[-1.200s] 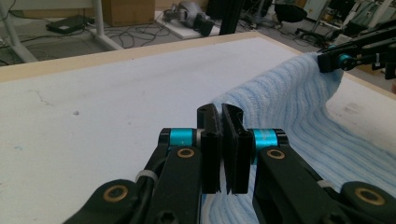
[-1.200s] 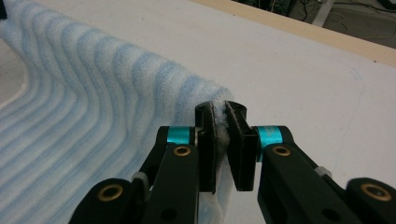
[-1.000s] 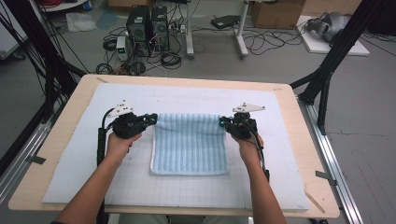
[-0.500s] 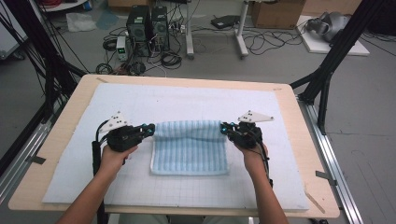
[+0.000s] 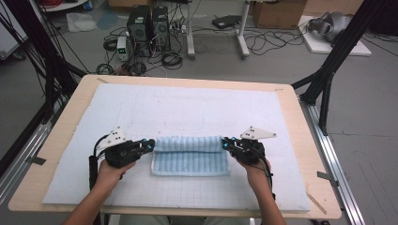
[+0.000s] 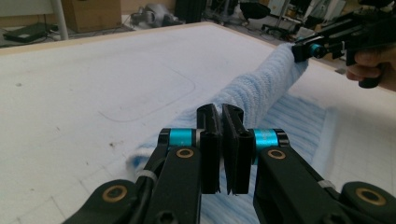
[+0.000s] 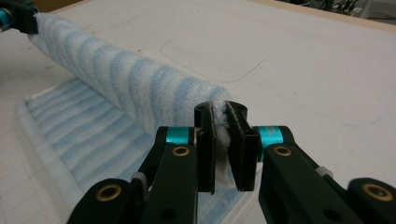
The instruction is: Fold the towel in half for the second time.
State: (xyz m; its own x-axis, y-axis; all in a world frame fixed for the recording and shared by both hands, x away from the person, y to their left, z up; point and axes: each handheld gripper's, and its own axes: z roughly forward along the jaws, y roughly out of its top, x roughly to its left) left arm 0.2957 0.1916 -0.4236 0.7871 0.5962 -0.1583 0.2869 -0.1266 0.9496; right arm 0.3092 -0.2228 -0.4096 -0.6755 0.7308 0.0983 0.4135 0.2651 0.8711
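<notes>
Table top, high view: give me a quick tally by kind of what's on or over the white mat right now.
Striped towel: 1, blue and white, far edge lifted and folded toward the person.
Grippers: 2, the left gripper and the right gripper, each shut on an end of that fold.
White mat: 1.
Total: 4.

White mat (image 5: 187, 110) on wooden table (image 5: 84, 89)

- we find no text, label, brand, number or sign that we can read in any of these views.
- the boxes and devices on the floor beyond the far edge of the tabletop are too small and blurred for us to make out any lettering.
</notes>
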